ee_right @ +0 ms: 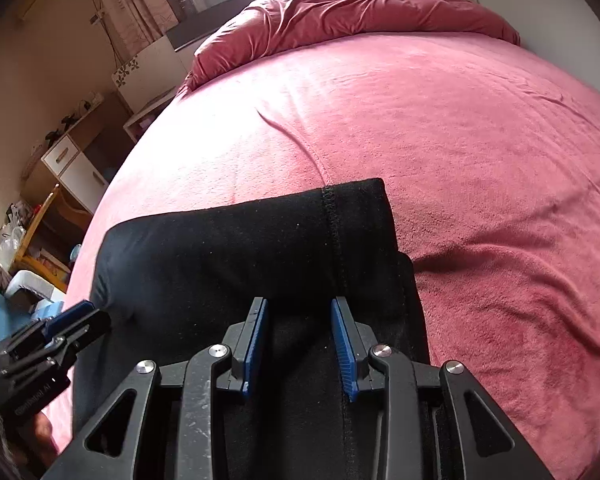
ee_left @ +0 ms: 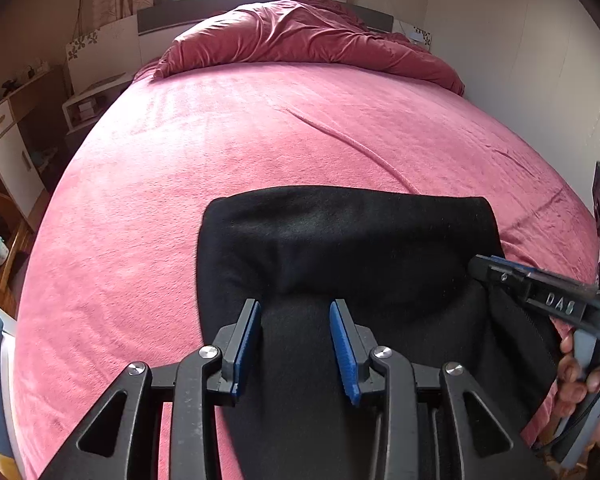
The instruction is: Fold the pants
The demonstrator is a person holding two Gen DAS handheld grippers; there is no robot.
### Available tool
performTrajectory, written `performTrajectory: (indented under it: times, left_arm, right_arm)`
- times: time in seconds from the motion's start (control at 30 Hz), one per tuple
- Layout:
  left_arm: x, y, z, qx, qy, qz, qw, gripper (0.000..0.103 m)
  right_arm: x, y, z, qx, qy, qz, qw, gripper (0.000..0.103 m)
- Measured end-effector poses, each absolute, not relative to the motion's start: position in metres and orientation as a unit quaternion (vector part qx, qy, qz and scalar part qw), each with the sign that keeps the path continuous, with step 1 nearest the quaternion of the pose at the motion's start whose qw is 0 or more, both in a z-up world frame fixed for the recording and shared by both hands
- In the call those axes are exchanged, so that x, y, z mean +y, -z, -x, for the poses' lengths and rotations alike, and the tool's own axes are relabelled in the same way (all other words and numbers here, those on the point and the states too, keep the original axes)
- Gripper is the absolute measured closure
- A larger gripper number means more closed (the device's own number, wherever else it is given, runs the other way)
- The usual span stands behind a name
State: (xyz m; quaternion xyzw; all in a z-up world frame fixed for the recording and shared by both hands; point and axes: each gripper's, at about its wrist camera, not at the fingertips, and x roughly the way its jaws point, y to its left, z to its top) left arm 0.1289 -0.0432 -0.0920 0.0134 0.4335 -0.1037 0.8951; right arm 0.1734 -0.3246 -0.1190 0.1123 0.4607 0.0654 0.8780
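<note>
Black pants (ee_left: pixel 348 248) lie on the pink bed, with a straight far edge; they also show in the right wrist view (ee_right: pixel 236 256) with a stitched seam running toward me. My left gripper (ee_left: pixel 296 308) hovers over the near left part of the pants, jaws apart with black cloth showing between the blue pads (ee_left: pixel 247 344). My right gripper (ee_right: pixel 300 306) is over the near right part by the seam, jaws apart too. Each gripper shows in the other's view: the right one (ee_left: pixel 496 268), the left one (ee_right: pixel 76 316). Whether cloth is pinched is unclear.
The pink bedsheet (ee_left: pixel 260 128) spreads wide beyond the pants. A crumpled red duvet (ee_left: pixel 300 40) lies at the headboard. A desk and drawers (ee_left: pixel 4 148) stand left of the bed, a white wall on the right.
</note>
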Motion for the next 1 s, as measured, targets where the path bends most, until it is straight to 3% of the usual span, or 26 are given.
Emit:
performTrajectory:
  times: [0.1,0.3,0.4,0.6,0.67,0.7,0.77,1.0]
  left_arm:
    - [-0.031,0.088,-0.115,0.431,0.097,-0.008,0.897,0.066]
    - [-0.003,0.087,-0.083,0.434,0.089,0.011,0.896,0.066]
    - [0.014,0.089,-0.068,0.444,0.085,0.043,0.891,0.066]
    - [0.026,0.097,-0.051,0.459,0.109,0.099,0.876,0.059]
    - [0.018,0.102,-0.046,0.470,0.112,0.083,0.872,0.059]
    - [0.015,0.104,-0.046,0.472,0.113,0.074,0.871,0.059]
    - [0.008,0.107,-0.043,0.481,0.113,0.050,0.868,0.059]
    - [-0.001,0.128,-0.038,0.498,0.118,0.020,0.859,0.059]
  right_arm:
    - [-0.323,0.104,-0.163,0.457,-0.063,-0.110,0.880,0.061]
    - [-0.332,0.084,-0.121,0.455,-0.060,-0.090,0.884,0.059]
    - [-0.344,0.085,-0.099,0.463,-0.048,-0.095,0.880,0.047]
    - [-0.359,0.101,-0.068,0.489,-0.034,-0.114,0.864,0.047]
    - [-0.359,0.106,-0.064,0.497,-0.038,-0.112,0.859,0.063]
    - [-0.357,0.109,-0.063,0.505,-0.029,-0.098,0.857,0.078]
    - [-0.356,0.112,-0.061,0.507,-0.019,-0.087,0.857,0.094]
    - [-0.359,0.131,-0.061,0.523,-0.002,-0.062,0.850,0.095]
